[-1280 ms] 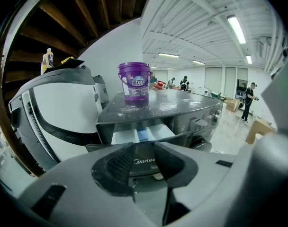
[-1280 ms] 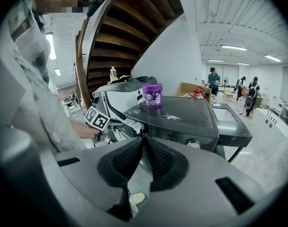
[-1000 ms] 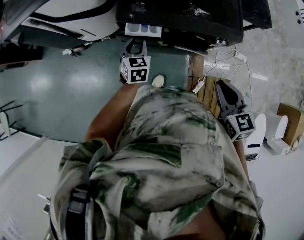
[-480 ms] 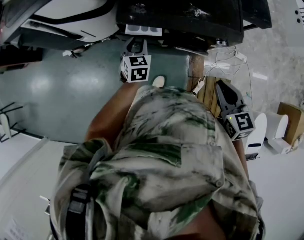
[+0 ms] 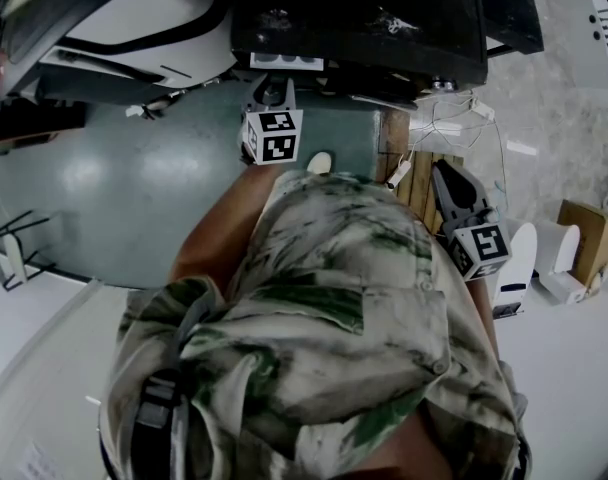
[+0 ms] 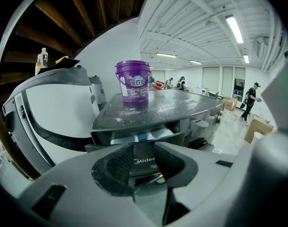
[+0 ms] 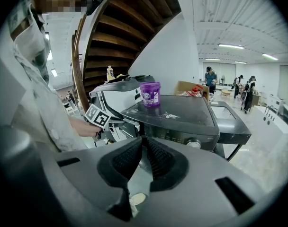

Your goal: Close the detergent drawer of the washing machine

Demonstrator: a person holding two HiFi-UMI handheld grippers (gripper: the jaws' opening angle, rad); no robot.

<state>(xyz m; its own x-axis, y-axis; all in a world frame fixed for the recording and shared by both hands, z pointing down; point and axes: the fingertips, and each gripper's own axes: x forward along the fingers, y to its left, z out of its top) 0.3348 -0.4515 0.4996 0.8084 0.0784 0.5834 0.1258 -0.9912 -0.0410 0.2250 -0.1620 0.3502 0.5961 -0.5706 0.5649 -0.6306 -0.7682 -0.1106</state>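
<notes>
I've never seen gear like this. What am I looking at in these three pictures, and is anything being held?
No robot here: a person works with two handheld two-jaw grippers. One picture looks down from a camera on the person's head; the other two come from cameras riding on the grippers. The left gripper, jaws apart and holding nothing, faces the detergent drawer, which stands slightly out of the dark washing machine. A purple bucket stands on top. The right gripper is shut and empty.
</notes>
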